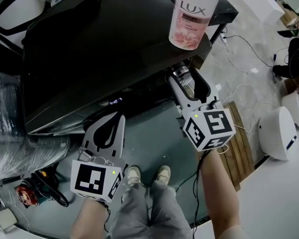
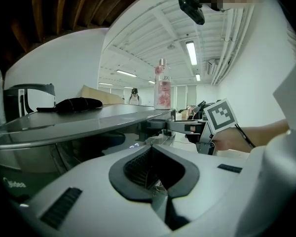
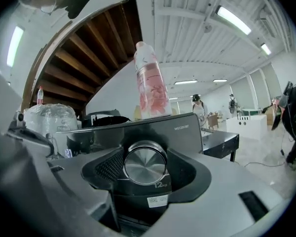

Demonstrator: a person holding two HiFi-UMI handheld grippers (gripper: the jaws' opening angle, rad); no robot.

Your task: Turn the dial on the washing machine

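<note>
Right gripper [image 1: 182, 78] is in at the front panel of the washing machine [image 1: 89, 59], tucked just under the overhanging lip of the dark lid. Its jaws stand wide and are clamped on the dial [image 3: 145, 163], one on each flank of the silver knob. The dial sits at the far right end of the panel, close to the machine's corner. Directly above, a pink bottle [image 1: 192, 14] stands upright at that same corner of the lid, near the edge, so it's tight overhead.

To the right of the corner there's more room: open floor [image 1: 239, 68] with a white cable [image 1: 239, 49] trailing across it, then a wooden board [image 1: 240, 133] and a white rounded unit [image 1: 279, 133] farther out.

Left gripper [image 1: 117, 118] hangs low at the left, tips pinched together with nothing in them, just below the lid's front edge and apart from it. A plastic-wrapped bundle [image 1: 10, 128] crowds the machine's left side.

The person's shoes [image 1: 148, 174] stand on the floor between the two grippers, close to the machine's front.
</note>
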